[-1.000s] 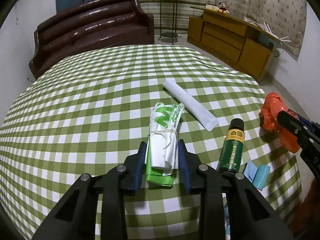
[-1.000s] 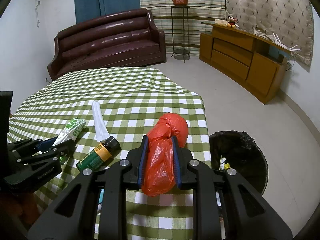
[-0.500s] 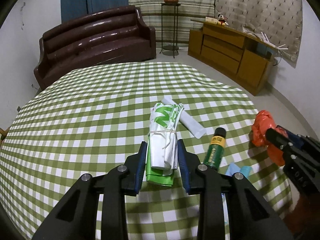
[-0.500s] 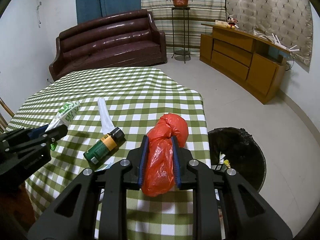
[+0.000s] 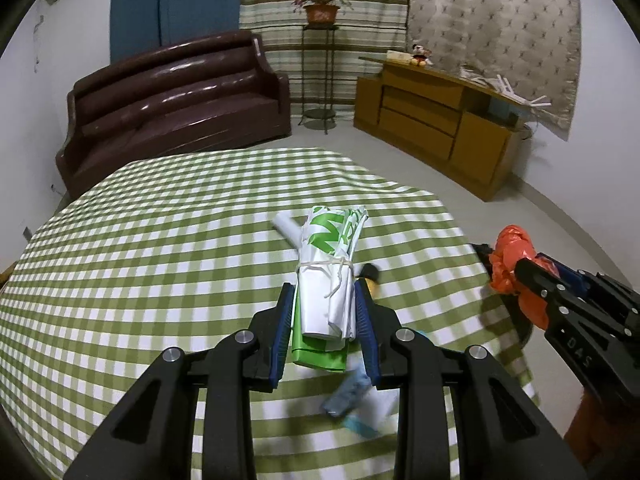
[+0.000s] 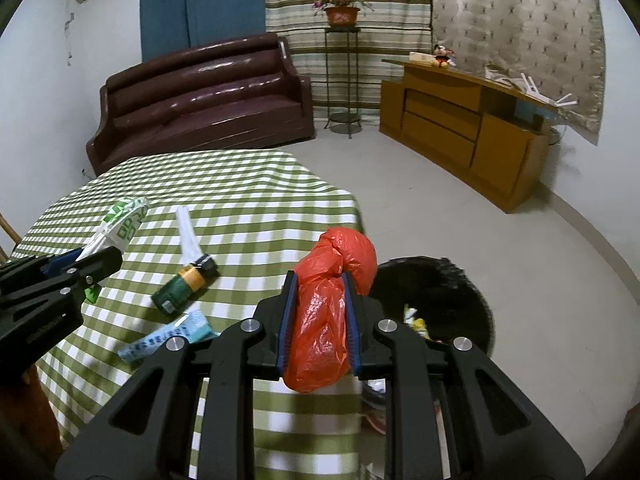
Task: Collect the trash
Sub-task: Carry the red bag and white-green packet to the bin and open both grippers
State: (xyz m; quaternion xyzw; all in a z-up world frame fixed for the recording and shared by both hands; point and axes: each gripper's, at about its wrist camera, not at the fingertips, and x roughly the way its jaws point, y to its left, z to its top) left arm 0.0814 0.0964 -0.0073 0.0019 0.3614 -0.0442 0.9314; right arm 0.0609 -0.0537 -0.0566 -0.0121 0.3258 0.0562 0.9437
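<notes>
My left gripper [image 5: 323,300] is shut on a rolled white and green plastic bag [image 5: 330,276] tied with string, held above the checked table [image 5: 160,264]. It also shows in the right wrist view [image 6: 116,232]. My right gripper [image 6: 318,292] is shut on a crumpled red plastic bag [image 6: 332,300], held over the table's right edge beside a black-lined trash bin [image 6: 436,300]. The red bag also shows in the left wrist view [image 5: 516,264]. On the table lie a green spray can [image 6: 184,284], a white paper tube [image 6: 188,236] and a blue packet [image 6: 168,336].
The bin stands on the floor right of the table and holds some litter. A brown sofa [image 6: 200,100] stands behind the table, a wooden sideboard [image 6: 468,128] at the right wall, and a plant stand [image 6: 342,80] between them.
Both grippers have risen and pulled back with their bags still held. The table objects now sit lower and farther off in both views.
</notes>
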